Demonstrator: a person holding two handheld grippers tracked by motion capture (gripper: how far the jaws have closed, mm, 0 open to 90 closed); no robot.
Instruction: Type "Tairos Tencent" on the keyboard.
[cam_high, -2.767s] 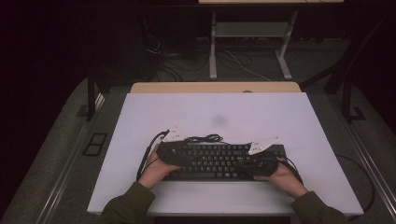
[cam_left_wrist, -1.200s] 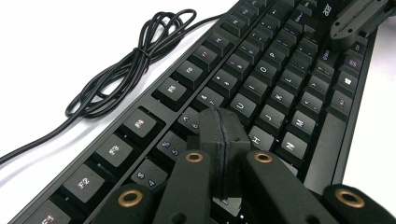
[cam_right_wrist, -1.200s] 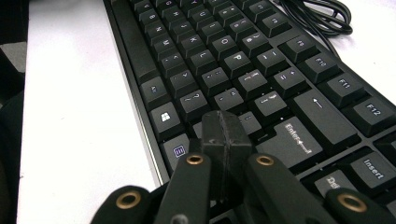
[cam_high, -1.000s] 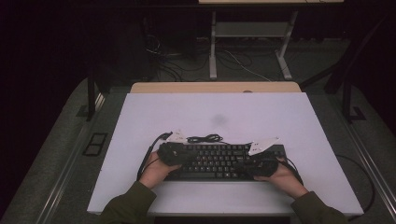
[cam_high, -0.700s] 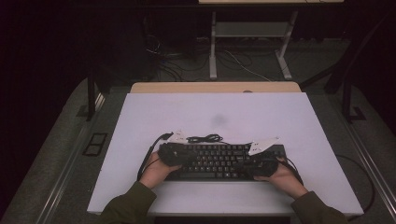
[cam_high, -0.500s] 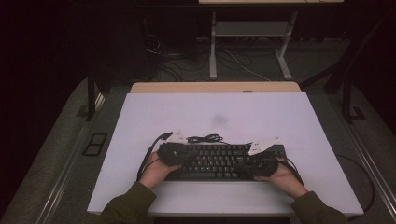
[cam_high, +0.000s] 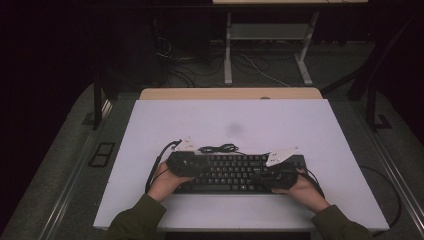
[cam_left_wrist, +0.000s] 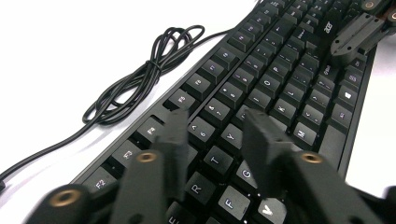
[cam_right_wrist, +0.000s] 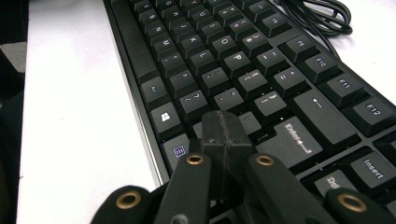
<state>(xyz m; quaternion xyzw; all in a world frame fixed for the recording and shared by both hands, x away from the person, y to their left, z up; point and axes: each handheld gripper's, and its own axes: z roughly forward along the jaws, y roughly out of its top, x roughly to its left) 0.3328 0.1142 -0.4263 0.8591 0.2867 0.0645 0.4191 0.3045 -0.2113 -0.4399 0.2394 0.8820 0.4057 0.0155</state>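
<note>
A black keyboard (cam_high: 235, 172) lies on the white table top (cam_high: 225, 115), near its front edge. Its coiled cable (cam_high: 217, 148) rests just behind it. My left gripper (cam_high: 197, 167) hovers over the keyboard's left end. In the left gripper view its jaws have just been opening; the left gripper (cam_left_wrist: 215, 119) now stands apart above the T, Y and G keys (cam_left_wrist: 219, 158) with nothing gripped. My right gripper (cam_high: 265, 176) is over the keyboard's right end. In the right gripper view the right gripper (cam_right_wrist: 224, 122) is shut, its tips together just above the keys beside Enter (cam_right_wrist: 292, 140).
The cable coil (cam_left_wrist: 140, 79) lies on bare table behind the function keys. A wooden table edge (cam_high: 230, 93) adjoins the far side. Beyond it are a desk frame (cam_high: 265, 35) and floor cables. The gripper cables trail at both ends of the keyboard.
</note>
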